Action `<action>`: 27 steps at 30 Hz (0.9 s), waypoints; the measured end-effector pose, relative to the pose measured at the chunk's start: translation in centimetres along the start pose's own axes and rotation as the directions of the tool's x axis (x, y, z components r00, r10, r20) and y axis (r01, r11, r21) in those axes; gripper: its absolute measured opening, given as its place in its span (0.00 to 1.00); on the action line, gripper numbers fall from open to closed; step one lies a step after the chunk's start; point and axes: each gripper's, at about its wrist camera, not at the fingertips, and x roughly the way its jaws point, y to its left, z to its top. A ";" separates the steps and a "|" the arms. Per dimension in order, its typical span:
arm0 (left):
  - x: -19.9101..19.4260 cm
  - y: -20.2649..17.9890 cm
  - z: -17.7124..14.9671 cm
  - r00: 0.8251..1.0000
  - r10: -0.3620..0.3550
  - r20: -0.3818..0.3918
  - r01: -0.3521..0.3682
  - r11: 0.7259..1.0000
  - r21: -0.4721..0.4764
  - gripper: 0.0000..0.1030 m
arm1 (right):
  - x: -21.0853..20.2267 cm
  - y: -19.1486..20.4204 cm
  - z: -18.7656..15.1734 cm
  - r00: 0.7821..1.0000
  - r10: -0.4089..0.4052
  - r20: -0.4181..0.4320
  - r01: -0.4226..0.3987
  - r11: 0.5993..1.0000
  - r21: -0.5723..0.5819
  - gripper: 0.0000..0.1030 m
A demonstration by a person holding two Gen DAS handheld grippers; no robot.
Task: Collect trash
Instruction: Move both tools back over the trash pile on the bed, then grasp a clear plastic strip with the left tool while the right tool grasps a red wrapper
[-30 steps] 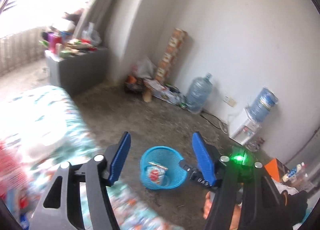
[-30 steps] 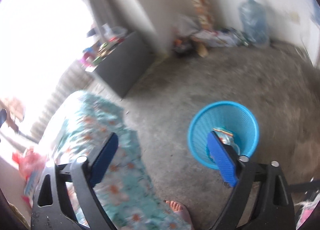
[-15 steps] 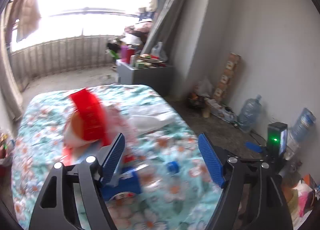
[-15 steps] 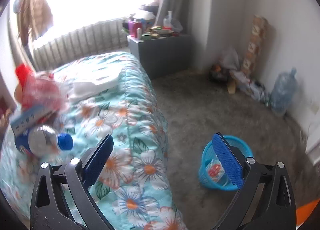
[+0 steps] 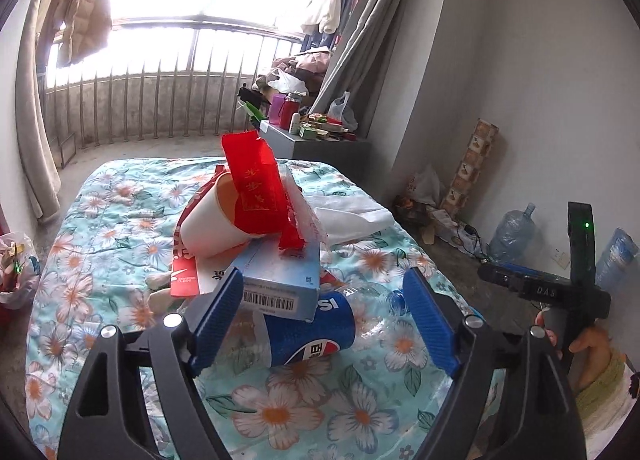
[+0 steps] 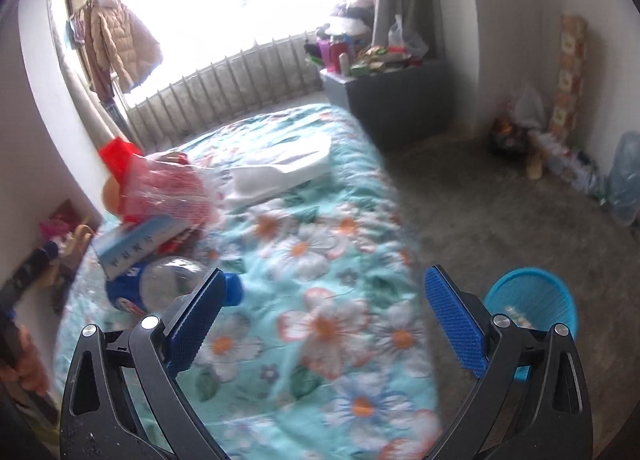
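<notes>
Pepsi bottle (image 5: 308, 334), blue box (image 5: 280, 280), tipped cup (image 5: 212, 220) heaped on bed.

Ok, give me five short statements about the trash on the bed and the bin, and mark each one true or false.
1. The Pepsi bottle lies on its side on the floral bedspread. True.
2. The light blue box rests partly on the bottle. True.
3. The blue wastebasket stands on the bed. False: it stands on the floor beside the bed.
4. The white paper cup stands upright. False: it is tipped over, with a red wrapper against it.
5. The right gripper holds the bottle. False: its jaws are open and empty.
</notes>
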 end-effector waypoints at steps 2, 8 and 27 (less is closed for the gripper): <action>0.2 0.4 -0.1 1.000 -0.004 0.011 0.004 1.000 0.004 0.77 | 0.7 0.7 0.2 0.999 0.047 -0.015 -0.046 0.999 0.021 0.92; 0.8 1.5 1.8 0.995 -0.071 0.068 0.074 0.996 -0.042 0.77 | 3.1 1.9 0.8 0.986 0.152 -0.066 -0.145 0.984 0.103 0.85; 12.3 3.6 5.6 0.991 -0.027 -0.130 0.006 0.987 -0.163 0.27 | 6.1 -0.4 0.6 0.967 0.225 -0.119 -0.190 0.948 0.254 0.71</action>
